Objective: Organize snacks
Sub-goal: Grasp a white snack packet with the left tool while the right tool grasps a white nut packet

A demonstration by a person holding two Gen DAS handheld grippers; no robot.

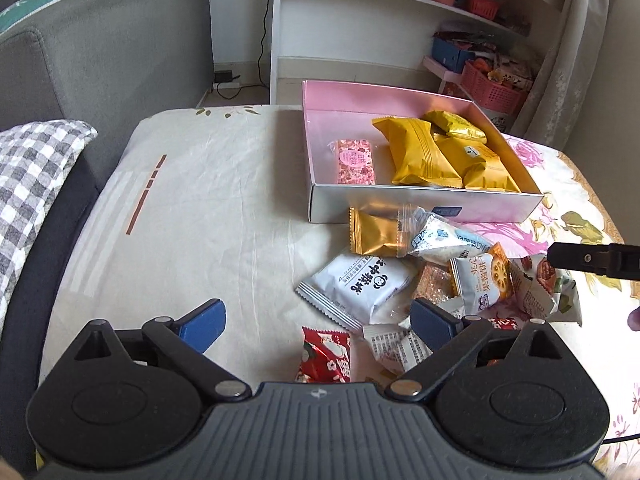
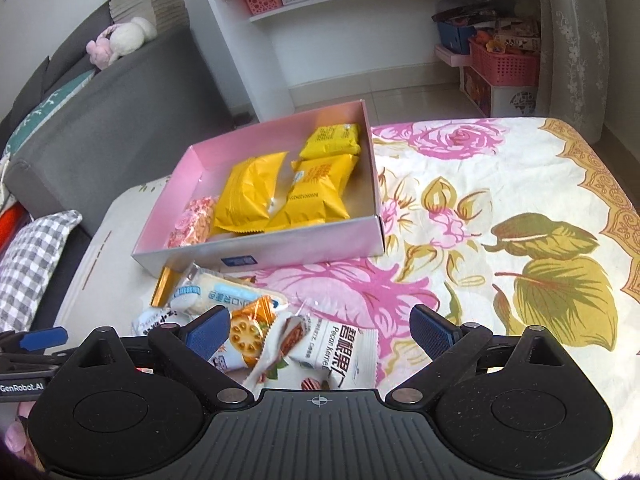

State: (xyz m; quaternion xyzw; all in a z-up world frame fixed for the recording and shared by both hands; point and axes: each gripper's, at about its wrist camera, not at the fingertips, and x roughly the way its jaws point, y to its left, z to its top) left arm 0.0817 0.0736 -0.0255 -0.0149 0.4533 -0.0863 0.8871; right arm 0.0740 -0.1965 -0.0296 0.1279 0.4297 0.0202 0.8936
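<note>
An open pink box (image 1: 420, 208) (image 2: 280, 248) stands on the cloth-covered table and holds several yellow packets (image 1: 416, 152) (image 2: 248, 196) and a pink nougat bar (image 1: 356, 162) (image 2: 190, 220). In front of it lies a loose pile of snacks: a gold packet (image 1: 374, 234), a white packet (image 1: 360, 284), a red packet (image 1: 326, 354), an orange lotus-root packet (image 1: 486, 276) (image 2: 248, 334) and a white pecan packet (image 2: 340, 344). My left gripper (image 1: 320, 326) hovers open over the pile's left side, above the red packet. My right gripper (image 2: 320, 334) hangs open over the pecan packet without gripping it.
A floral cloth (image 2: 520, 200) covers the table to the right of the pile. A grey sofa (image 1: 100, 52) with a checked cushion (image 1: 32, 168) flanks the left. Behind stand a white shelf (image 1: 360, 20) and a pink basket (image 1: 492, 88) on the floor.
</note>
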